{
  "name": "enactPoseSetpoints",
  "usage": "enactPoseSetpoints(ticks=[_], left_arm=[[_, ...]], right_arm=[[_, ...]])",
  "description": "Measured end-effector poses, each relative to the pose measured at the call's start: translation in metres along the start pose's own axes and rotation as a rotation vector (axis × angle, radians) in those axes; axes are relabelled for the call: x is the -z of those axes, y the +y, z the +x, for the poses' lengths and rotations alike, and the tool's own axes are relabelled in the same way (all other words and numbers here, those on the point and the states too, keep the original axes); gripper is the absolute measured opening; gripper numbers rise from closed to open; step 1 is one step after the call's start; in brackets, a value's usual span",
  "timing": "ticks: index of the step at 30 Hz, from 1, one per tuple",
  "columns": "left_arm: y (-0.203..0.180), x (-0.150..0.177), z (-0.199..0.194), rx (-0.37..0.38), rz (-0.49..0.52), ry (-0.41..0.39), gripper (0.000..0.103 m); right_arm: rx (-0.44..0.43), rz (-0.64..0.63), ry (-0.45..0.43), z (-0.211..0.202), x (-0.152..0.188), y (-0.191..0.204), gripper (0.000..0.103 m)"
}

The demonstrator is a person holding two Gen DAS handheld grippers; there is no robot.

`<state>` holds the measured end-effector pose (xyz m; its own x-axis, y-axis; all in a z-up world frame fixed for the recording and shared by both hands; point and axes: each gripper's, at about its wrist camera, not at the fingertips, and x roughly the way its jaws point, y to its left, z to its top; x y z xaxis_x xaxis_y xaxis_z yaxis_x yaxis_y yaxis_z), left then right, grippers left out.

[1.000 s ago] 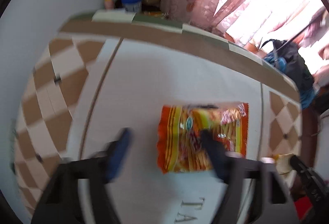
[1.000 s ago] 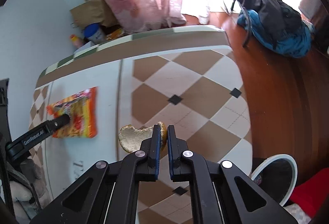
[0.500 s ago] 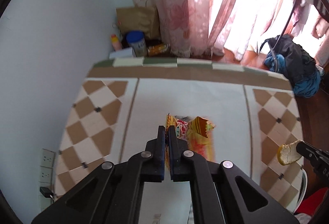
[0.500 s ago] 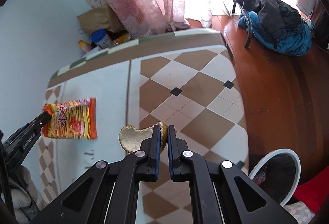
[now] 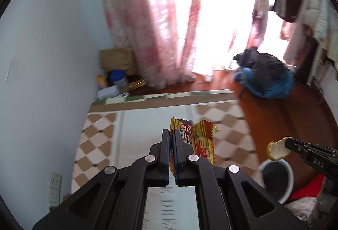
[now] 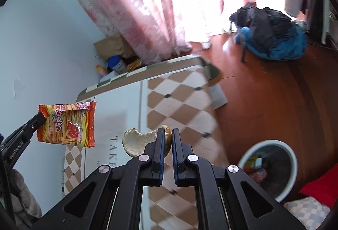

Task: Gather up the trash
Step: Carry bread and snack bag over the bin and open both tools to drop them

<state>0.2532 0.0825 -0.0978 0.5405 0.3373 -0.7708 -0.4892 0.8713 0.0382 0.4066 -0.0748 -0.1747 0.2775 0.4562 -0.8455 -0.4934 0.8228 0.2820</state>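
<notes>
My left gripper [image 5: 171,135] is shut on an orange and yellow snack packet [image 5: 198,139], which hangs in the air above the table; the same packet [image 6: 67,124] shows at the left of the right wrist view, pinched at its corner by the left gripper [image 6: 40,118]. My right gripper [image 6: 168,132] is shut on a curved piece of peel [image 6: 137,142], pale inside and brown outside. That peel [image 5: 276,150] and the right gripper [image 5: 289,142] appear at the right of the left wrist view, above a white-rimmed trash bin [image 5: 290,173].
The table [image 6: 131,107] has a checkered brown and cream cloth. The trash bin [image 6: 293,158] stands on the wooden floor by the table's right side, with wrappers inside. A black and blue backpack [image 6: 272,35], pink curtains [image 6: 135,8] and jars in the corner [image 6: 115,63] lie beyond.
The left gripper closed on the snack packet and lifted it off the table. Both grippers rose and shifted right, so the bin now shows more fully in both views.
</notes>
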Motion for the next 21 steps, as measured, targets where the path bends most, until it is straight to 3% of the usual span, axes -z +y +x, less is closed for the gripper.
enactPoseSetpoints(ticks=[5,10,15,21], left_arm=[[-0.081,0.007,-0.022,0.117,0.088,-0.014,0.000],[-0.166,0.023,-0.009,0.226,0.162,0.033,0.000],[-0.247,0.048,0.033,0.312,0.220,0.160,0.001],[-0.318,0.082,0.111,0.348,0.289,0.363,0.001]], right_arm=[[0.074,0.064,-0.035,-0.052,0.022,-0.067,0.007],[0.165,0.162,-0.009,-0.078,0.055,-0.156,0.007],[0.223,0.249,0.055,-0.072,0.081,-0.231,0.007],[0.252,0.341,0.188,-0.022,0.112,-0.317,0.007]])
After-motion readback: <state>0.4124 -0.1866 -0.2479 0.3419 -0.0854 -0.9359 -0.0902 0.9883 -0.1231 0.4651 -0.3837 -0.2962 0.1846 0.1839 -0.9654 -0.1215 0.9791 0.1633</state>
